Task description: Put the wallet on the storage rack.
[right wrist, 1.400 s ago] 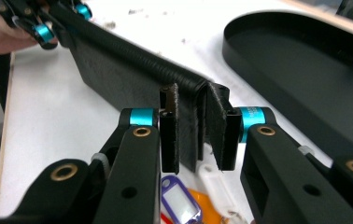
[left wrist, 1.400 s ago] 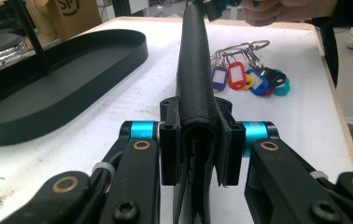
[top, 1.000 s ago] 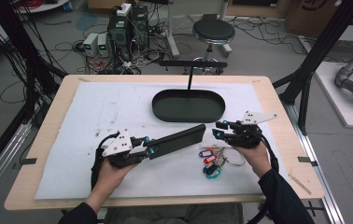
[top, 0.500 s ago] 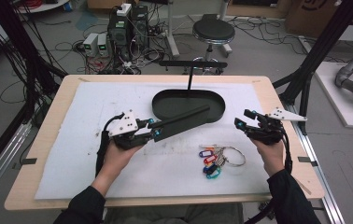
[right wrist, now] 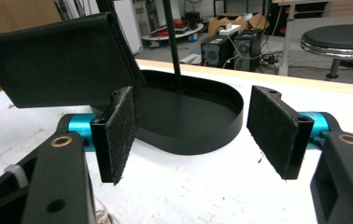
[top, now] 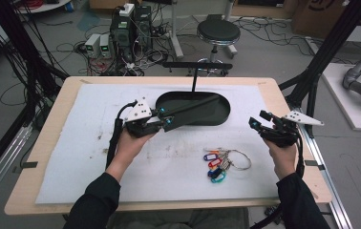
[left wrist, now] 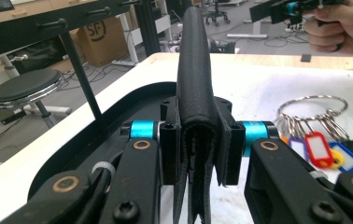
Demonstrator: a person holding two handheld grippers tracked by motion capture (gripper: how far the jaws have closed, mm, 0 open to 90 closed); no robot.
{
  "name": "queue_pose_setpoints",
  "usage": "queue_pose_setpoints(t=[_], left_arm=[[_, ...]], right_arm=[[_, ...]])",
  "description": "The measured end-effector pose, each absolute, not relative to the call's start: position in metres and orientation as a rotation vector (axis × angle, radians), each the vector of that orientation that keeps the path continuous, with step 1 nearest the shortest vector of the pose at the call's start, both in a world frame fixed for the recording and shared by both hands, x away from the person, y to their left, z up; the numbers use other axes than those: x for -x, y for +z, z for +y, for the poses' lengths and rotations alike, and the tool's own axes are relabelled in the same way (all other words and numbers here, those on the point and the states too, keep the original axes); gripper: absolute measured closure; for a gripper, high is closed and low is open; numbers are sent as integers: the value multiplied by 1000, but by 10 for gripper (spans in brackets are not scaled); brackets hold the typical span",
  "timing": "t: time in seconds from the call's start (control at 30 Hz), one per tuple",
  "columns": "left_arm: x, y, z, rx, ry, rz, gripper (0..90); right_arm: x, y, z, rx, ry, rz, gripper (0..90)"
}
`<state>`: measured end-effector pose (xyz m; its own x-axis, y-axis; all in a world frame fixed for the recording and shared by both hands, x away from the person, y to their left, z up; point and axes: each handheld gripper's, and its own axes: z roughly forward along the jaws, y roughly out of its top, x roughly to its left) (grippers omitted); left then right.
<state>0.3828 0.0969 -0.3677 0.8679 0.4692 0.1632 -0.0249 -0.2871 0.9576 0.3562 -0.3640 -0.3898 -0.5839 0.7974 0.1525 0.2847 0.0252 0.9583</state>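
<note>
My left gripper [top: 165,120] is shut on one end of a long black leather wallet [top: 193,107]. The wallet slants out over the black oval tray [top: 214,117] at the back of the white mat. In the left gripper view the wallet [left wrist: 195,70] stands edge-on between the pads, with the tray [left wrist: 118,112] beyond. My right gripper [top: 259,123] hovers at the mat's right edge. Its jaws have just opened and nothing is between them. In the right gripper view the wallet [right wrist: 62,65] hangs at upper left above the tray [right wrist: 212,140]. A key ring with coloured tags [top: 221,162] lies on the mat.
A thin black post with a crossbar [top: 195,71] rises from the tray's far side. The white mat [top: 97,171] covers most of the wooden table [top: 283,95]. A stool [top: 218,32] and electronics boxes [top: 126,26] stand on the floor behind.
The right gripper has let go of the wallet's far end, opened and moved right. The left gripper has carried the wallet up and back, over the tray.
</note>
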Motion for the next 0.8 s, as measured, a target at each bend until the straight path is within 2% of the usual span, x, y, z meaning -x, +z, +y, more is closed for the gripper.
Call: queue_pose_setpoints(t=[0.4,0.8], left_arm=[[-423,-362,81,-1817,488,353,747],[-454,-379,65,-1817,482,386,747]], right_arm=[[-357,-390,-367,-1112,1587,1858,337],[-358,-390,-368,-1117,1590,1848,338]])
